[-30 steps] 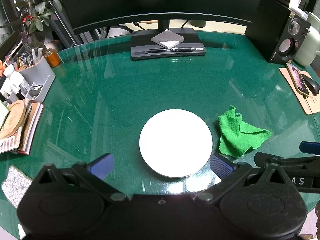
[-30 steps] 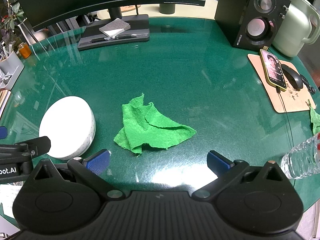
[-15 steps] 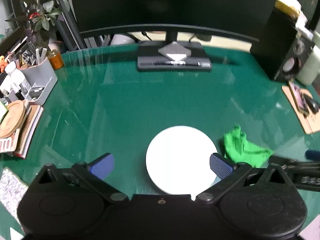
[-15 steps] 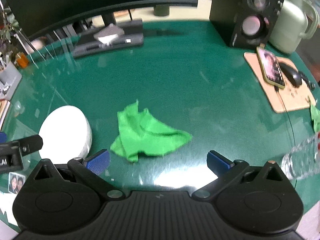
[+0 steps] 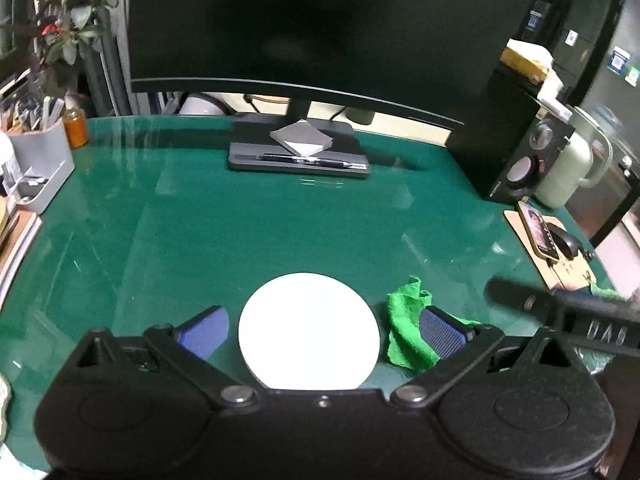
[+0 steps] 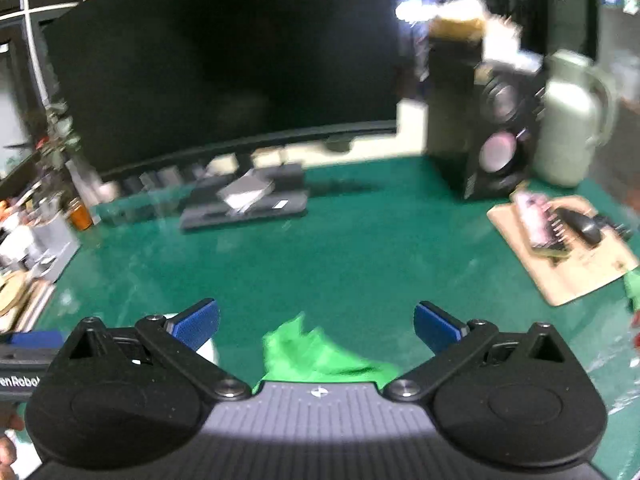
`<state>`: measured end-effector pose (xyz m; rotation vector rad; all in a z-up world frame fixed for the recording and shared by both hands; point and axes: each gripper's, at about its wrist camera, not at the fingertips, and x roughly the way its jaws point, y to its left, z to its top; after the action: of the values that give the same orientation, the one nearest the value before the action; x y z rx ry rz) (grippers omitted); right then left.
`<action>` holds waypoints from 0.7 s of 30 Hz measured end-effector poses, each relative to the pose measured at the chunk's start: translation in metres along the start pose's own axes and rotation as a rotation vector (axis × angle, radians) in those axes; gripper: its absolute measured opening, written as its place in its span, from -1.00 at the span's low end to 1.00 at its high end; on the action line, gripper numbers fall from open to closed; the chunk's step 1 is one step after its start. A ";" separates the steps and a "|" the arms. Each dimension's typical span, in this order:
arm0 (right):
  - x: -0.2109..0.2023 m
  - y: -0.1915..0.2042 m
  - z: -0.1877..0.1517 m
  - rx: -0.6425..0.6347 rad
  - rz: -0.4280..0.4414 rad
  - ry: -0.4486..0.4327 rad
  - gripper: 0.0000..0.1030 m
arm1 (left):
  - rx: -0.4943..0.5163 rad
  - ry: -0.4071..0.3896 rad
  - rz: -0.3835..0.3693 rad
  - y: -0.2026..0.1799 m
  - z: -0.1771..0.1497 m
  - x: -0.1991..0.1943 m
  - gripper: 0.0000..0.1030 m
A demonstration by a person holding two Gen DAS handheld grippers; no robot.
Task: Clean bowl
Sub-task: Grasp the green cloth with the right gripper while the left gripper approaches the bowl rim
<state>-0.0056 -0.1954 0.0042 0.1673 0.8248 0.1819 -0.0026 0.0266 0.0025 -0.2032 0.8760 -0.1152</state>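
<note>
A glossy dark-green worktop [image 5: 248,232] carries a wide black curved monitor [image 5: 304,28] at the back, with a grey notepad [image 5: 301,142] on its stand. Right of it are a black speaker [image 5: 524,164], a pale-green jug [image 5: 568,172] and a phone [image 5: 538,232] on a tan mat.

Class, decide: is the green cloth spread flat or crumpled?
Crumpled. The green cloth lies bunched in folds with raised edges beside the white bowl, not laid flat.
</note>
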 end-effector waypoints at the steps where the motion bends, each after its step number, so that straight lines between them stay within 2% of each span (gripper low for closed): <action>1: 0.006 -0.001 0.000 0.007 0.016 0.045 0.99 | -0.011 0.015 -0.001 0.003 0.001 0.003 0.99; 3: 0.011 -0.004 0.001 0.028 0.051 0.098 0.99 | -0.037 0.056 0.027 0.011 0.001 0.012 0.99; 5: 0.012 -0.008 0.003 0.055 0.055 0.089 0.99 | -0.077 0.098 0.076 0.023 0.001 0.023 0.99; 8: 0.017 -0.018 0.009 0.042 -0.015 0.032 0.99 | -0.072 0.107 0.152 0.037 0.003 0.036 0.99; 9: 0.021 -0.018 0.008 -0.011 -0.048 0.017 0.99 | -0.053 0.125 0.165 0.040 0.004 0.043 0.99; 11: 0.030 -0.017 0.006 -0.101 -0.094 0.005 0.98 | -0.044 0.150 0.134 0.045 0.004 0.053 0.99; 13: 0.043 -0.018 -0.003 -0.184 -0.078 0.034 0.84 | -0.034 0.172 0.126 0.046 0.003 0.062 0.99; 15: 0.050 -0.019 -0.008 -0.190 -0.020 0.066 0.49 | -0.009 0.199 0.147 0.044 0.002 0.072 0.98; 16: 0.055 -0.019 -0.011 -0.191 0.022 0.089 0.44 | 0.014 0.209 0.151 0.042 0.001 0.076 0.97; 21: 0.073 -0.010 -0.014 -0.228 0.053 0.125 0.34 | 0.082 0.236 0.160 0.034 0.002 0.089 0.86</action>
<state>0.0335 -0.1880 -0.0592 -0.0374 0.9174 0.3374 0.0565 0.0439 -0.0704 -0.0425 1.1168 -0.0252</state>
